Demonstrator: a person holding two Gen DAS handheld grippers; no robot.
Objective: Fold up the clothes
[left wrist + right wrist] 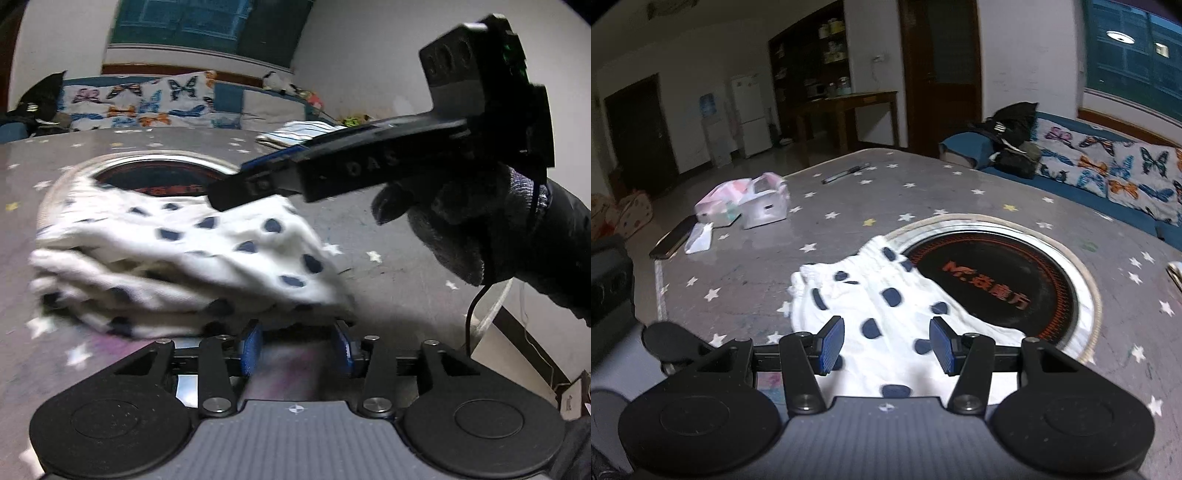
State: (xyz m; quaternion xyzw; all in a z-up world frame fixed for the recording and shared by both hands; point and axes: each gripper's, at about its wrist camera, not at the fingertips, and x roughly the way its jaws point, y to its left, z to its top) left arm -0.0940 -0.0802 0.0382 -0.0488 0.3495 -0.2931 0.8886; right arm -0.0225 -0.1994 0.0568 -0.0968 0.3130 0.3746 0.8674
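Left gripper (297, 347) jaws apart, low at the edge of the bunched dotted garment (192, 258); right gripper (886, 345) jaws wide over it. Garment lies on the starry counter (849, 195), overlapping the round hotplate (997, 280).

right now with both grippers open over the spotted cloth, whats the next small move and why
Probably close the right gripper on the spotted garment. Its pads straddle the cloth with the jaws open, and the left gripper is open too, so nothing holds the bunched fabric yet.
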